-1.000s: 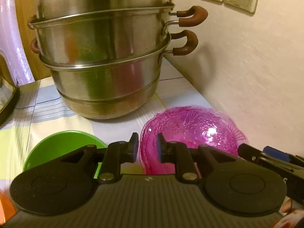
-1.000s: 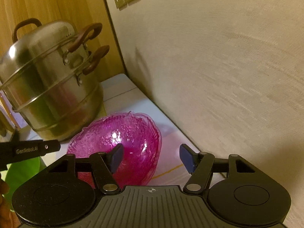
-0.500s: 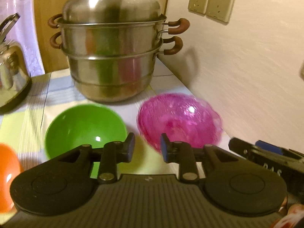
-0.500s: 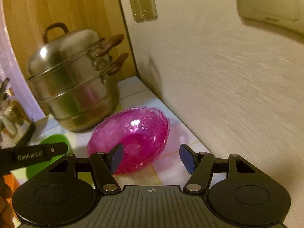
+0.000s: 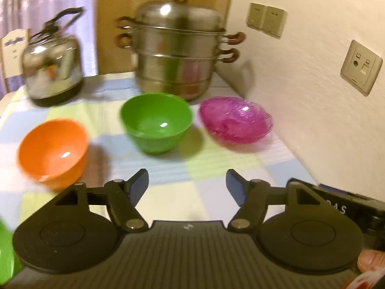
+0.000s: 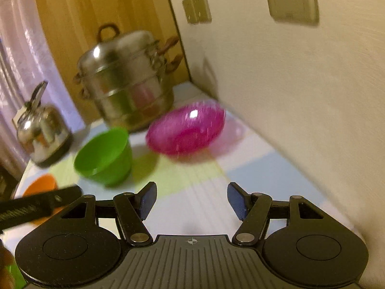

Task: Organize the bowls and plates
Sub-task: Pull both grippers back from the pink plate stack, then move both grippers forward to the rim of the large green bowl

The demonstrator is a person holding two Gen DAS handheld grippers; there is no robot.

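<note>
Orange bowl (image 5: 53, 151) on my far left, green bowl (image 5: 156, 122) in the middle, pink bowl (image 5: 237, 122) just beside the wall, all in a row on the checked tablecloth (image 5: 197, 168), in front of the kettle (image 5: 51, 65) and steamer pot (image 5: 178, 48). My left gripper (image 5: 187, 183) hovers well short of them, fingers spread, holding nothing; my right gripper (image 6: 191, 198) is the same, wide and empty. I'd say I'm between picks, and nesting is next: line up on one rim, probably green, and pinch it. Motion blur smears the pink bowl, something green is cut off at the lower left edge, and I see no plates.
</note>
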